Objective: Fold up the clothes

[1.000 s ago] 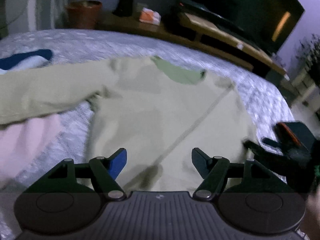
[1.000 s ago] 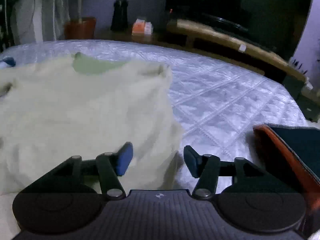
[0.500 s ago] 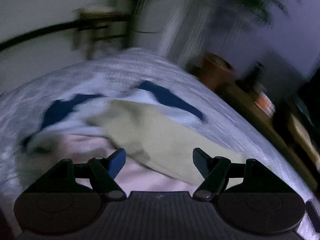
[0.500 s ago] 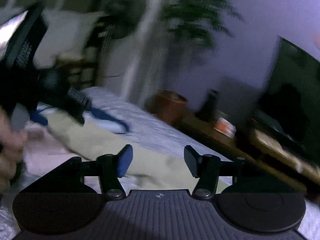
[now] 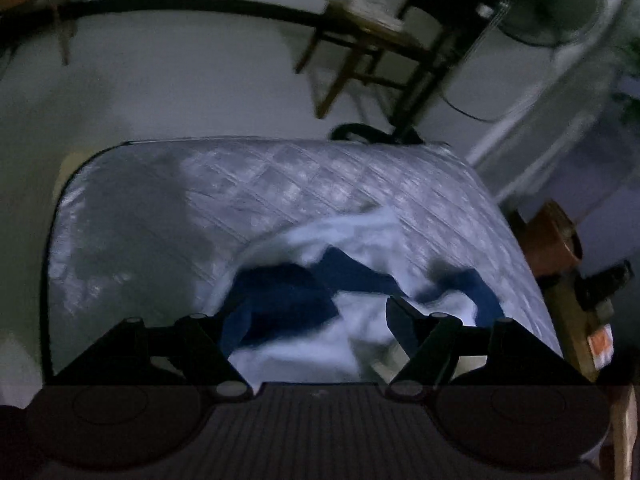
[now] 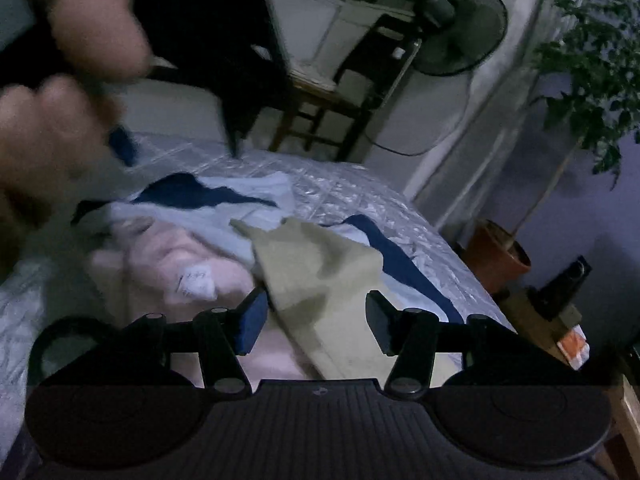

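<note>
A pile of clothes lies on the quilted bed [image 5: 280, 184]. A white and navy garment [image 5: 320, 320] sits just ahead of my open, empty left gripper [image 5: 310, 320]. In the right wrist view the same garment [image 6: 208, 200] lies at the back, a pink garment [image 6: 168, 264] with a white label lies left, and a sleeve of the olive-yellow shirt [image 6: 320, 264] runs between the jaws of my open right gripper [image 6: 314, 320], not gripped. The person's hand holding the left gripper [image 6: 124, 148] hovers above the pile at upper left.
A wooden chair [image 6: 320, 96] and a standing fan [image 6: 456, 32] stand beyond the bed's far edge. A potted plant [image 6: 500, 256] and a wooden bench with a dark bottle [image 6: 568, 284] stand to the right. The bed's left part [image 5: 132, 232] shows bare quilt.
Both grippers have swung left from the spread olive-yellow shirt to the pile of clothes. The left one now faces the white and navy garment. Both stayed open.
</note>
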Available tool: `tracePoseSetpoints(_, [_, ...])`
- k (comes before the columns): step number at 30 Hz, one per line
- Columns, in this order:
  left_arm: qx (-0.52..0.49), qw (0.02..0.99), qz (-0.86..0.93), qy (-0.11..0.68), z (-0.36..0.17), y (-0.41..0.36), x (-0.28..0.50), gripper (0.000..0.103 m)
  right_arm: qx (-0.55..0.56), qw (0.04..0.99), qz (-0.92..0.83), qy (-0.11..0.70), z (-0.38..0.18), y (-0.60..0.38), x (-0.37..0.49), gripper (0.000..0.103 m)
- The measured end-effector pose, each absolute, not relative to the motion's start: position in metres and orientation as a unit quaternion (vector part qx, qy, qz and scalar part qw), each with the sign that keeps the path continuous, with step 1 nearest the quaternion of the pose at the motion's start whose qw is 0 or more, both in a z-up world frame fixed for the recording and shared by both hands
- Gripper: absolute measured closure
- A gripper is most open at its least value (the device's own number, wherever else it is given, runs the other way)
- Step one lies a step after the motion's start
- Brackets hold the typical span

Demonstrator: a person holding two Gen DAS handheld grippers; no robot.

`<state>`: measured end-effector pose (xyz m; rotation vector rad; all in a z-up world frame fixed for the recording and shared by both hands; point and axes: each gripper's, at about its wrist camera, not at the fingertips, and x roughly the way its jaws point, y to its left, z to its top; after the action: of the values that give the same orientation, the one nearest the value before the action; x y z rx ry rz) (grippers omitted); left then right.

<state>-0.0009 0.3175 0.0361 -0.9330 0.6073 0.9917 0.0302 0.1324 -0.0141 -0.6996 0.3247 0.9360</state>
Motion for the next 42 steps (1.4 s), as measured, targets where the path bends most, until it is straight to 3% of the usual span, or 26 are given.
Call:
tracePoseSetpoints(13, [-0.416,0.746,0.449,0.261,0.042,0.342,-0.008,0.033,-0.321,0.828,0.427,0.171,-0.024,0.161,0.039,0.049])
tracePoseSetpoints(17, [-0.423,0.743,0.450,0.259,0.041,0.345,-0.008,0.033,-0.336,0.831,0.417,0.152,-0.024,0.166,0.039,0.059])
tracePoseSetpoints(18, [-0.423,0.744,0.447,0.260,0.041,0.344,-0.007,0.033,-0.343,0.827,0.418,0.154,-0.025,0.168,0.039,0.063])
tracePoseSetpoints(19, [-0.421,0.746,0.444,0.262,0.041,0.343,-0.006,0.032,-0.349,0.823,0.420,0.156,-0.026,0.169,0.039,0.075])
tracePoseSetpoints(21, [-0.420,0.749,0.439,0.265,0.041,0.341,-0.004,0.032,-0.307,0.839,0.414,0.173,-0.016,0.158,0.049,0.093])
tracePoseSetpoints(28, [-0.416,0.761,0.416,0.274,0.040,0.327,0.008,0.031,-0.150,0.880,0.386,0.231,0.021,0.117,0.082,0.097])
tracePoseSetpoints(34, [-0.397,0.787,0.365,0.299,0.043,0.293,0.030,0.030,0.145,0.940,0.241,0.192,0.083,-0.013,0.100,0.097])
tracePoseSetpoints(37, [-0.382,0.800,0.342,0.310,0.042,0.272,0.040,0.029,0.305,0.924,0.095,0.210,0.052,-0.099,0.086,0.097])
tracePoseSetpoints(42, [-0.366,0.814,0.300,0.337,0.036,0.229,0.055,0.028,0.347,0.890,-0.010,0.294,-0.025,-0.152,0.057,0.096])
